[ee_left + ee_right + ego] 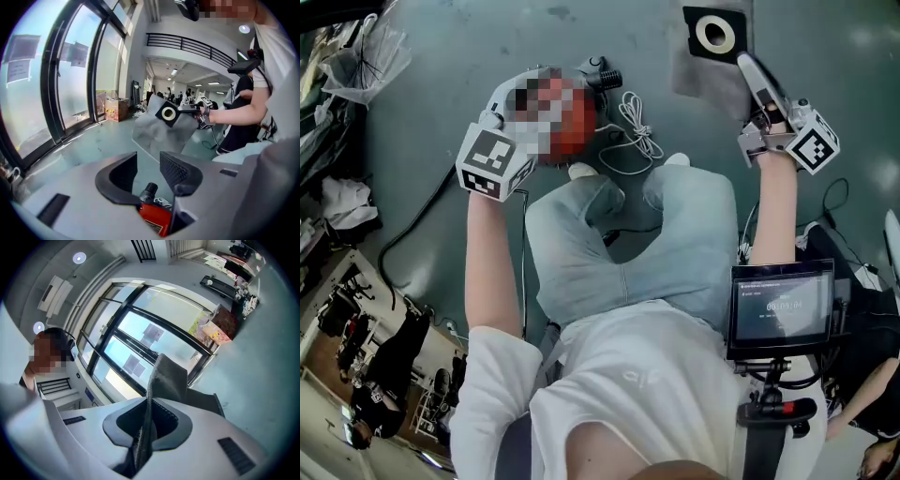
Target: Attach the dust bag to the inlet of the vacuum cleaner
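Jaws of the left gripper (149, 169) stand apart with nothing clamped between them. Through the gap show the red body of the vacuum cleaner (157, 219) and a black ribbed neck (149, 190) rising from it. From the head view this gripper sits at the left, just beside the vacuum cleaner, which lies on the grey-green floor (441, 103) ahead of the person's knees (619, 234); part of the machine is covered by a mosaic patch. A black cable (412, 225) runs across the floor at the left.

To the right of the vacuum cleaner a white cord (630, 127) lies in loose loops. Further right, and apart from the machine, is the dust bag (705, 70) — grey cloth with a black collar (715, 33) round a pale-rimmed hole. In the left gripper view the bag hangs from its upper corner with the collar facing the camera; whether its lower edge touches the floor cannot be told.

At the right, the right gripper (149, 420) has its jaws closed on the bag's grey cloth, a fold of which stands up between the pads. Below that arm a small dark screen (780, 307) is mounted at the person's chest.
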`<state>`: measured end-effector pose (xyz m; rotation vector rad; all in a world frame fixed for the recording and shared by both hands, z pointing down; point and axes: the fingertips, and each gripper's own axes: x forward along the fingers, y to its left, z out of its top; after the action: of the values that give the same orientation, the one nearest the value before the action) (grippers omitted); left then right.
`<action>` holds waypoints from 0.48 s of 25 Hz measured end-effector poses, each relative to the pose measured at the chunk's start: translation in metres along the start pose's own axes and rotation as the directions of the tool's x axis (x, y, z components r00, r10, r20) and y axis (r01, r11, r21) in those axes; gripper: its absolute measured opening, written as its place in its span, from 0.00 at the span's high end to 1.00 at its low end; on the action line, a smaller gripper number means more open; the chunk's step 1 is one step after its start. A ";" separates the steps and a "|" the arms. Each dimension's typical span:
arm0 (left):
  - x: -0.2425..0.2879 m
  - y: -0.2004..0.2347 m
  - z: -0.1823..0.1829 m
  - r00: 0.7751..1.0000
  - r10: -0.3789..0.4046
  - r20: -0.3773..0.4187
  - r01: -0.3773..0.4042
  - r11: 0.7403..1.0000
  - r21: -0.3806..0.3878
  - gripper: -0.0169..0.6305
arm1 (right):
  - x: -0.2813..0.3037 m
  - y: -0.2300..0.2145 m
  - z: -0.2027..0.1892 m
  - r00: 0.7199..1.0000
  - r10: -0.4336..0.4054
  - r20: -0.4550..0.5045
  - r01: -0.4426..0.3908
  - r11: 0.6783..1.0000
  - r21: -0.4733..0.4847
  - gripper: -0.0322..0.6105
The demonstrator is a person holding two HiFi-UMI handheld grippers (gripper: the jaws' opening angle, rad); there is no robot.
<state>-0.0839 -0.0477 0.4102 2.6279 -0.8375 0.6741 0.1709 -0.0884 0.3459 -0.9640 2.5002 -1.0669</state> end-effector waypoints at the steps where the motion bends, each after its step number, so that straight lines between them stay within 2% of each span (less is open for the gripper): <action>1: 0.024 0.003 -0.015 1.000 -0.009 -0.012 0.009 0.999 0.042 0.76 | 0.000 -0.032 -0.024 1.000 -0.010 -0.025 0.010 1.000 0.000 0.89; 2: 0.041 0.003 -0.024 0.999 -0.036 -0.030 0.038 0.996 0.080 0.76 | 0.001 -0.053 -0.042 0.998 -0.015 -0.057 0.015 1.000 -0.008 0.89; 4: 0.052 -0.005 -0.023 0.983 -0.150 -0.104 0.163 0.978 0.134 0.76 | 0.008 -0.060 -0.059 0.991 -0.006 -0.137 0.001 0.999 -0.033 0.89; 6: 0.043 -0.016 -0.006 0.940 -0.264 -0.218 0.304 0.936 0.177 0.76 | 0.015 -0.043 -0.066 0.974 0.006 -0.227 -0.022 0.997 -0.070 0.89; 8: 0.035 -0.018 0.017 0.912 -0.270 -0.310 0.354 0.898 0.260 0.76 | 0.022 -0.025 -0.065 0.954 -0.005 -0.299 -0.034 0.992 -0.124 0.90; 10: 0.036 -0.014 0.035 0.910 -0.227 -0.348 0.347 0.875 0.338 0.76 | 0.028 -0.012 -0.062 0.944 -0.007 -0.329 -0.046 0.987 -0.153 0.90; 12: 0.053 -0.008 0.031 0.913 -0.197 -0.357 0.337 0.858 0.387 0.76 | 0.038 -0.016 -0.072 0.942 0.010 -0.335 -0.063 0.987 -0.148 0.90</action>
<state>-0.0306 -0.0791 0.4101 2.8313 -0.2269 1.2740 0.1170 -0.0824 0.4086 -0.8300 2.9024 -1.1167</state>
